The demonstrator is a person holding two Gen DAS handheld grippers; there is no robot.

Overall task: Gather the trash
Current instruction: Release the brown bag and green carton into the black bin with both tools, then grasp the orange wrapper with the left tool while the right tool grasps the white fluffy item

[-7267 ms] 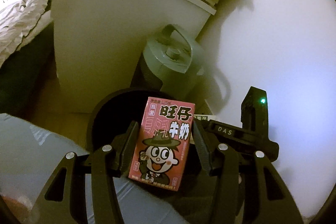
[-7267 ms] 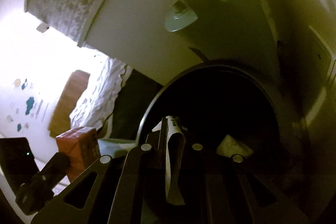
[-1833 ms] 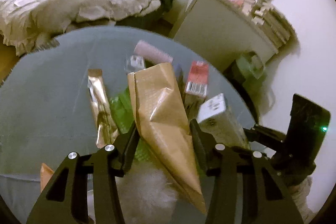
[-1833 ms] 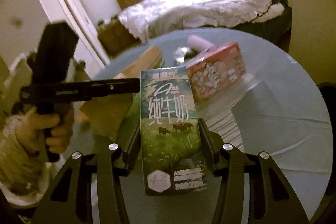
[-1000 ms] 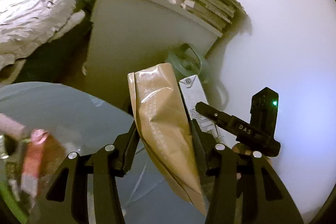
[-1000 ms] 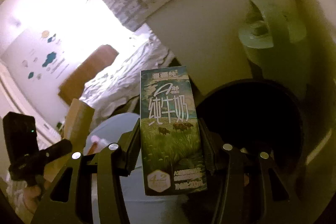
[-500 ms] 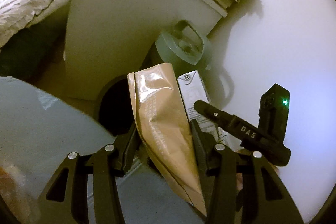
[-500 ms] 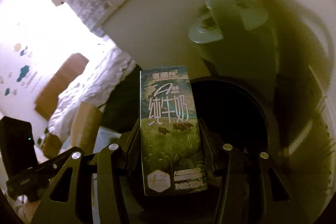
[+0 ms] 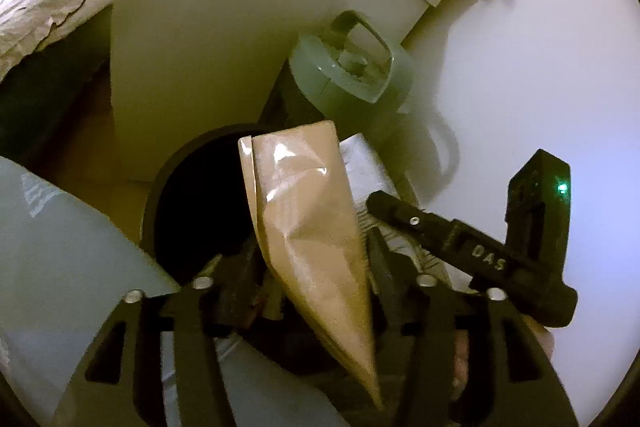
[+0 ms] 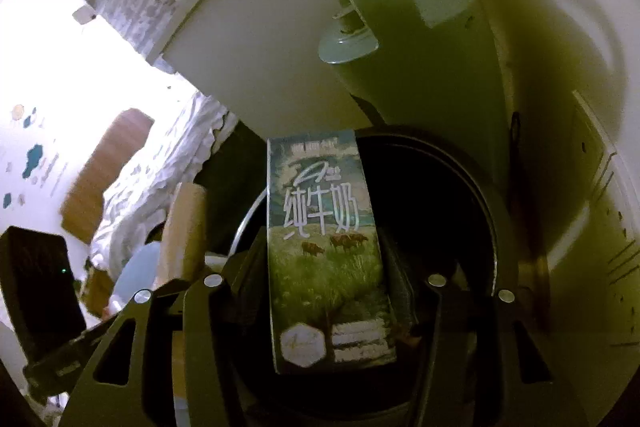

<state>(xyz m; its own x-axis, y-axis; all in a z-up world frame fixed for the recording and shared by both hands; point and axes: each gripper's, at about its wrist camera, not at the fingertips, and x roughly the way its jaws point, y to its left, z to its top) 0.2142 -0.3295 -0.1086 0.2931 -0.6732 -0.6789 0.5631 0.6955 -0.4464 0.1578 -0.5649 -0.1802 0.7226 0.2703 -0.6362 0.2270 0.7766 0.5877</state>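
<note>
A: Since the frame of half a second ago, both loads have been carried lower over the black bin (image 10: 460, 187), and the jaws of each tool are seen to be opening.

B: What is noted nearest the bin's rim?

A: Between the spreading jaws of the right tool (image 10: 326, 267) a milk carton (image 10: 328, 247) is seen upright, directly above the bin's dark mouth. Whether the pads are touching it at this instant cannot be told. Beside it, just left of the bin's opening, a tan paper pouch (image 9: 312, 227) is seen between the jaws of the left tool (image 9: 312, 259), which are likewise parting.

B: How are they expected to handle?

A: The carton is judged stiff and light if emptied; its flat side panels are best taken low, though its glossy faces may slide. The pouch is judged soft, crinkly and very light; it is best pinched at its flattened lower end, and a flutter sideways of the bin could be risked.

B: And beyond the bin?

A: A grey-green lidded jug (image 9: 352, 71) is seen just behind the bin, then a pale cabinet (image 9: 224, 27), and farthest from the bin a rumpled bed (image 10: 160, 179).
</note>
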